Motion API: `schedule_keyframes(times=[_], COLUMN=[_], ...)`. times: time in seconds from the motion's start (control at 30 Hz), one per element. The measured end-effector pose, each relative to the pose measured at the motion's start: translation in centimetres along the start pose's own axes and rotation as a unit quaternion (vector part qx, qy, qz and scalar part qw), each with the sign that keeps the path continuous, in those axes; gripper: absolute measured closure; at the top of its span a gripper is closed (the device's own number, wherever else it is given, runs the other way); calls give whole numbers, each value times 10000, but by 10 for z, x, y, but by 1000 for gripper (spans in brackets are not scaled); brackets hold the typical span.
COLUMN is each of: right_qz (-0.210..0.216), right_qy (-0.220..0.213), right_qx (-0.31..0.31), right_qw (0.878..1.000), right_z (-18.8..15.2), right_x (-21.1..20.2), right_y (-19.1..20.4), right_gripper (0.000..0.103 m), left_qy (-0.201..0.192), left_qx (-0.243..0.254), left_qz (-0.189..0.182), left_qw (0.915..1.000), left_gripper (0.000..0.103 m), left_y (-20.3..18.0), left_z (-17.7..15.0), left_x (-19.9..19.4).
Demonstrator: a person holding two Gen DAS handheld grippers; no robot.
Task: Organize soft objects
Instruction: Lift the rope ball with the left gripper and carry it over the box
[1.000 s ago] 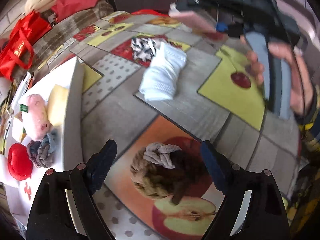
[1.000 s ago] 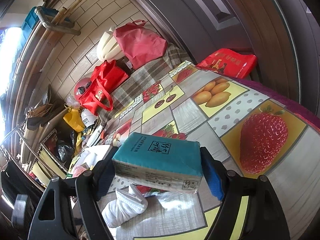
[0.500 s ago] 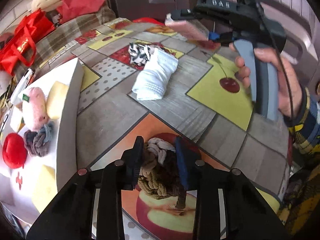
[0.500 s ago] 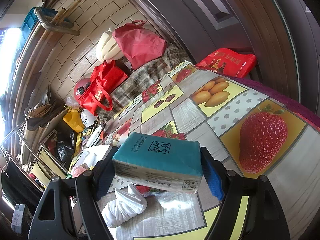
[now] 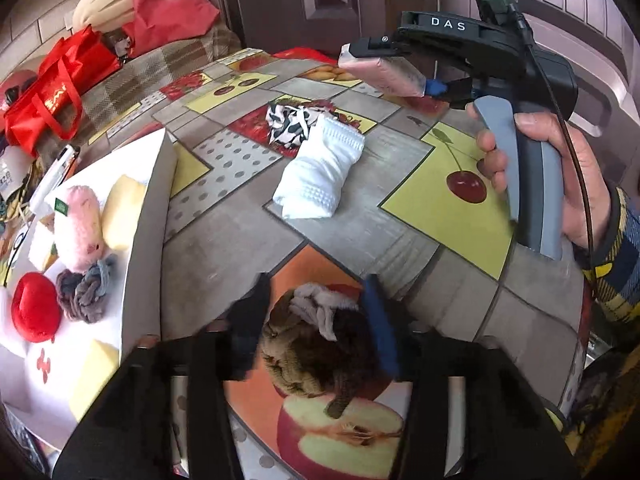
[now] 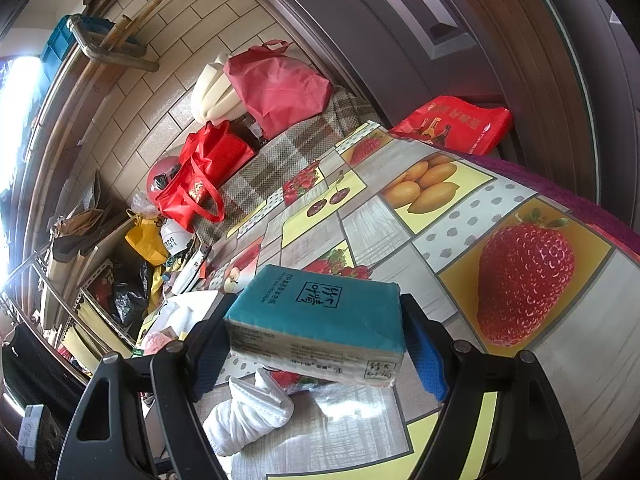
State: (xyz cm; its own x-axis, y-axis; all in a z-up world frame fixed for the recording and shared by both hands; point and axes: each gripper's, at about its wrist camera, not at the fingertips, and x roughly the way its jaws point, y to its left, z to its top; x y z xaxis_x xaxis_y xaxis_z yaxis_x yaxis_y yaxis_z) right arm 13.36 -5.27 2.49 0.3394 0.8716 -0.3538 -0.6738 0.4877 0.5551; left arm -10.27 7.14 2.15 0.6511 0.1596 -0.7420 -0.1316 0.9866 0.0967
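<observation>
My left gripper point(image 5: 316, 320) is shut on a brown and beige knitted scrunchie point(image 5: 316, 344), held just above the fruit-print tablecloth. My right gripper point(image 6: 316, 340) is shut on a teal tissue pack point(image 6: 320, 316) and holds it above the table; it also shows in the left wrist view point(image 5: 384, 74) at the upper right. A rolled white cloth point(image 5: 320, 174) lies mid-table with a black-and-white scrunchie point(image 5: 288, 124) behind it. A white box point(image 5: 144, 216) at the left holds a pink plush point(image 5: 78, 228), a grey scrunchie point(image 5: 84, 292), a red soft ball point(image 5: 34, 312) and yellow sponges.
Red bags point(image 5: 48, 84) and a cream cushion point(image 5: 104, 12) sit on a plaid bench behind the table. A red bag point(image 6: 452, 124) lies at the table's far edge by the door. Cluttered shelves point(image 6: 100, 280) stand to the left.
My left gripper closed on the knitted scrunchie and lifted it slightly. The right gripper held the tissue pack almost still.
</observation>
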Motion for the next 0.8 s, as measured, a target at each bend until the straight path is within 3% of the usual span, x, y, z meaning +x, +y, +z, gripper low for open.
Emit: schedule_keyframes(times=[0.07, 0.2, 0.37, 0.43, 0.47, 0.5, 0.53, 0.67, 0.8], right_qz=[4, 16, 13, 22, 18, 17, 18, -3, -24], right_qy=[1, -1, -1, -2, -3, -3, -3, -47, -344], right_qx=[-1, -10, -4, -11, -10, -10, -6, -17, -327], right_qw=[10000, 10000, 10000, 10000, 10000, 10000, 10000, 10000, 9989], right_z=[0, 0, 0, 0, 0, 0, 0, 0, -1], right_x=[0, -1, -1, -2, -1, -1, -1, -2, -11], right_y=[0, 3, 3, 2, 2, 2, 2, 3, 15], right_gripper=[23, 23, 23, 23, 23, 23, 23, 23, 23], left_qy=[-74, -81, 336, 298, 325, 338, 311, 13, -846], left_qx=[-44, -87, 29, 40, 25, -4, -96, -196, -210], left_qz=[20, 39, -135, -187, -185, -257, -370, -229, 85], left_qw=[10000, 9999, 9993, 9994, 9993, 9991, 9988, 9995, 9962], left_gripper=[26, 25, 25, 34, 56, 66, 67, 72, 72], left_y=[2, 6, -1, -2, -1, 1, 4, 10, 22], left_z=[-1, 0, -7, -8, -10, -11, -11, -12, -6], left_x=[-5, -6, 10, 6, 6, 6, 3, -8, -35])
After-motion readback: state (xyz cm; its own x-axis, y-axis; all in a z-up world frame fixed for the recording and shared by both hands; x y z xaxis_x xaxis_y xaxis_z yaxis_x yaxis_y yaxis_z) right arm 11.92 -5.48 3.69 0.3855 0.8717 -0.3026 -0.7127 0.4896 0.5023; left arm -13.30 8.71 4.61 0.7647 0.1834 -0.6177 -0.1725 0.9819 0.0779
